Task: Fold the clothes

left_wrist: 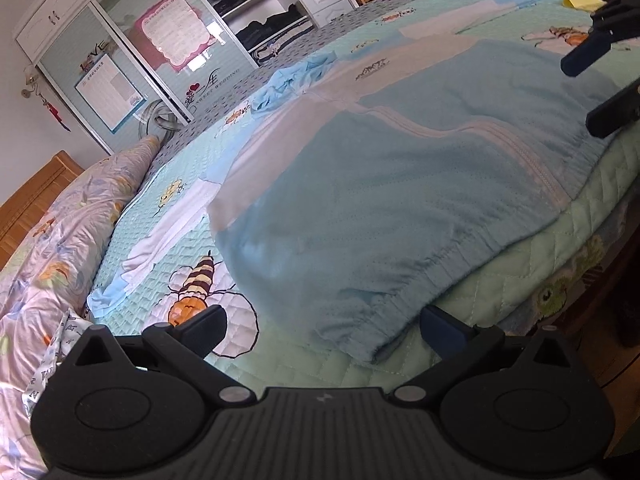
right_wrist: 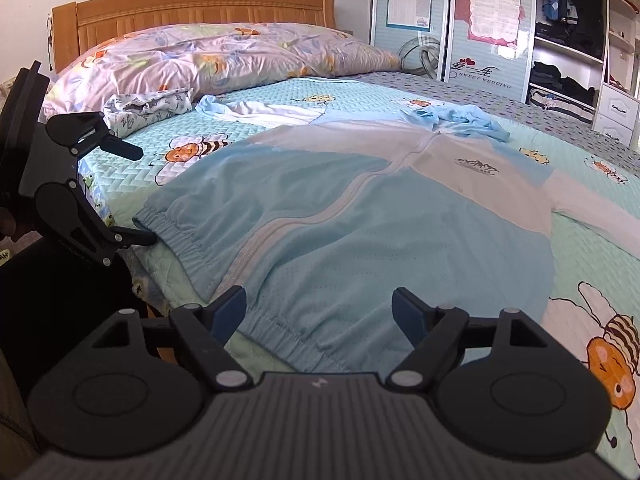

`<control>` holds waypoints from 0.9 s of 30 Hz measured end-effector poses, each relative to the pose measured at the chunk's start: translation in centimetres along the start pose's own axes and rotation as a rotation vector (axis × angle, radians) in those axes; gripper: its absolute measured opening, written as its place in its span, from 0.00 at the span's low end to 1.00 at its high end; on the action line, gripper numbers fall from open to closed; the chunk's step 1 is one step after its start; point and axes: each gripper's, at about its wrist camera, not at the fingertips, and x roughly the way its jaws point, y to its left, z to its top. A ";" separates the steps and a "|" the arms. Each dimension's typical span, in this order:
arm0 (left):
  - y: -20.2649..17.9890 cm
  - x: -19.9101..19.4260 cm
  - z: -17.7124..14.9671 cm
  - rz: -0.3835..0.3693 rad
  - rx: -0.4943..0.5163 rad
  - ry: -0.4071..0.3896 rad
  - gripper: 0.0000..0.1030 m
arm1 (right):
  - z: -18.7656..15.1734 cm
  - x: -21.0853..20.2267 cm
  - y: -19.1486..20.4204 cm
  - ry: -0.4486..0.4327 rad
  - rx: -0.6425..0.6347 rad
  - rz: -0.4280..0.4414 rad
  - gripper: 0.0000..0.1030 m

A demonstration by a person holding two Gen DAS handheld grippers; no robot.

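Right wrist view: the right gripper (right_wrist: pixel 319 312) and left gripper (left_wrist: pixel 322 330) gape empty over the zip-up jacket's (right_wrist: pixel 360 216) elasticated hem (right_wrist: pixel 280 332), probably the best hold on this soft, light, floppy fabric.

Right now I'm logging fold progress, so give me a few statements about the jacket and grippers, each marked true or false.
1. The jacket lies spread flat on the bed, zipper up. True.
2. The right gripper is clamped on the hem. False: its jaws stand open at the hem, pressing nothing.
3. The left gripper is open. True.
4. Both sleeves are folded over the chest. False: each sleeve stretches out to its side.
5. A quilt is bunched at the headboard. True.
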 end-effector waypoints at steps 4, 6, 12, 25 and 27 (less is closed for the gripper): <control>0.6 -0.2 0.6 -0.010 -0.033 -0.017 1.00 | -0.2 0.0 0.1 0.002 0.003 0.007 0.80; 0.9 0.0 1.0 -0.013 -0.050 -0.017 1.00 | -0.2 -0.1 0.2 -0.005 0.007 0.020 0.80; 1.1 1.4 2.9 -0.047 -0.074 -0.016 1.00 | 0.0 0.3 1.3 -0.007 -0.024 0.077 0.81; 1.6 2.0 2.4 -0.094 -0.023 0.016 0.97 | 0.5 1.2 3.4 -0.005 -0.105 0.100 0.85; 1.9 2.0 2.5 -0.105 -0.047 0.003 0.86 | 0.5 1.1 3.4 -0.010 -0.102 0.097 0.85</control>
